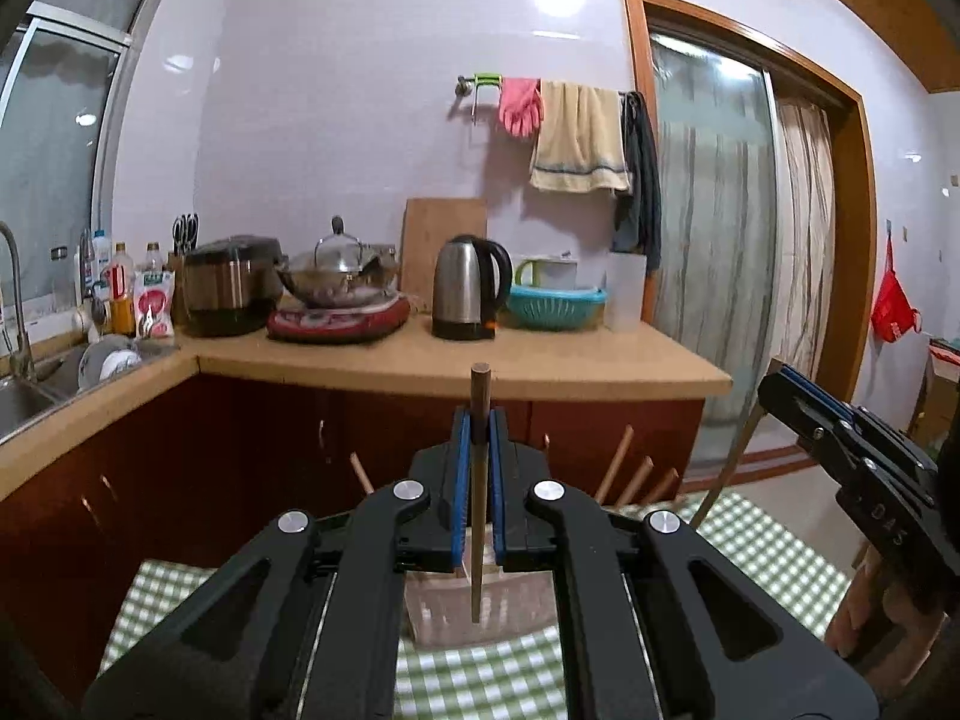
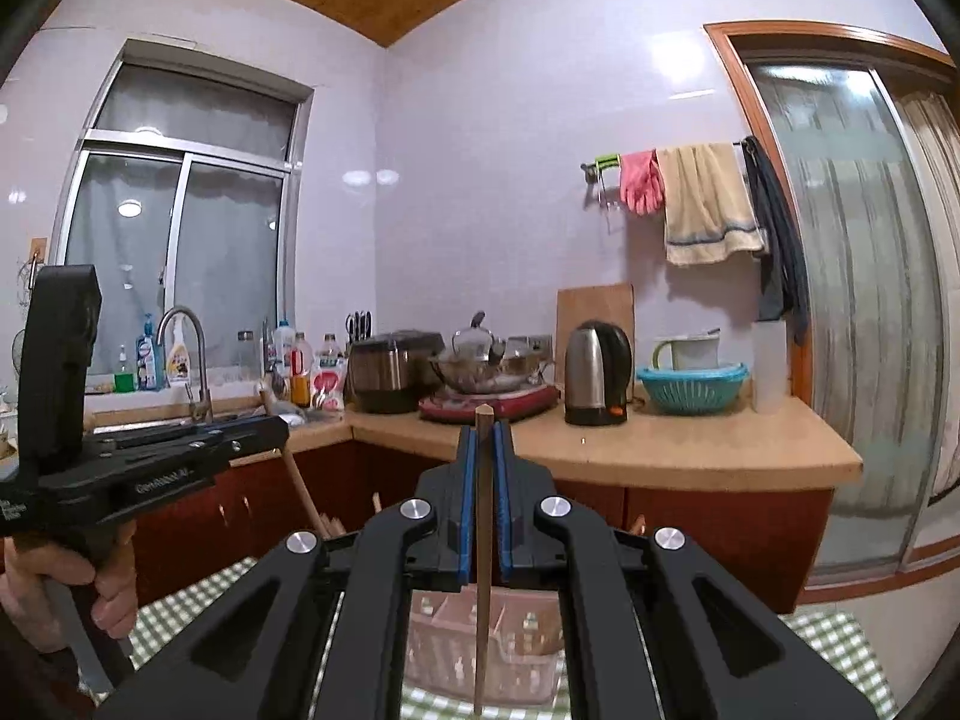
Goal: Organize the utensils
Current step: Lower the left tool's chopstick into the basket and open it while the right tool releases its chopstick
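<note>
So right now I've got 1 chopstick pinched in each tool; my left gripper (image 1: 479,420) is clamped tight on a dark brown chopstick (image 1: 478,516), blue pads squeezing it just below its top end, stick hanging upright with its tip above the pale plastic utensil holder (image 1: 480,612); my right gripper (image 2: 485,438) is closed the same way on a lighter wooden chopstick (image 2: 482,588), also upright, tip down over the pinkish compartments of that holder (image 2: 480,642).

The holder sits on the green checked tablecloth (image 1: 768,552) right under both tools; a few more wooden sticks (image 1: 636,474) poke up past the left gripper's body, look like other chopsticks but I can't tell which compartment they're in.

Step-wise I'd say this is the carry bit of sorting; both sticks are up in the air, neither seated in a slot. Next move needs me to pick a compartment, line each tip up over it and lower straight before easing the pads apart; thin sticks swing easily in a grip this near the top, so slow and vertical is the way, and I need to keep the 2 tools from bumping.

Further back it's just the kitchen counter (image 1: 540,360) with the steel kettle (image 1: 471,288), a lidded pot (image 1: 342,276), a teal colander (image 1: 555,303), and the towel rail on the wall.
</note>
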Available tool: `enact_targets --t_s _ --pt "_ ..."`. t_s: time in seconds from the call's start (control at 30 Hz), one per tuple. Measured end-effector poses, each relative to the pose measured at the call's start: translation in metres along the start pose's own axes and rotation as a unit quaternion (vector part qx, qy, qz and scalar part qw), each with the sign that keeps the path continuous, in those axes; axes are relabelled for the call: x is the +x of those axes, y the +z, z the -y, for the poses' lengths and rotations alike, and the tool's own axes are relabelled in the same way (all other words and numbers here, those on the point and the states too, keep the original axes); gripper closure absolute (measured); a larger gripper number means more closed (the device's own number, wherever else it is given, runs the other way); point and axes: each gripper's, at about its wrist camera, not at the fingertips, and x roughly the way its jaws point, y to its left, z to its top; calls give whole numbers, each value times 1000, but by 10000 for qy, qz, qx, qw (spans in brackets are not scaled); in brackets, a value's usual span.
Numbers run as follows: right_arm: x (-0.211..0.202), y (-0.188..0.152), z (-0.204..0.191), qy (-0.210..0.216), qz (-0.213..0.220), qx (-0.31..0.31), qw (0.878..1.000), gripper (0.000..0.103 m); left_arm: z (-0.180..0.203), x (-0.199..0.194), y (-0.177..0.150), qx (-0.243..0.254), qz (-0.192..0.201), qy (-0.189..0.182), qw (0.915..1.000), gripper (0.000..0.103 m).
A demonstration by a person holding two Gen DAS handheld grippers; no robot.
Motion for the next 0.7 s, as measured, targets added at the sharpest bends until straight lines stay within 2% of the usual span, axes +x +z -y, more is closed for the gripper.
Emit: enact_targets --t_s 0.17,0.33,0.47,0.7 --pt "25 12 6 -55 182 -46 9998 96 -7 24 16 -34 130 126 9998 96" --pt "54 9 14 -122 217 -66 9997 96 -18 50 21 -96 137 221 9996 96" --pt "75 -3 20 -179 126 -29 9998 96 -25 73 7 -177 -11 259 9995 96" --pt "102 -39 26 -257 -317 22 9992 96 -32 96 -28 -230 -368 243 9988 96"
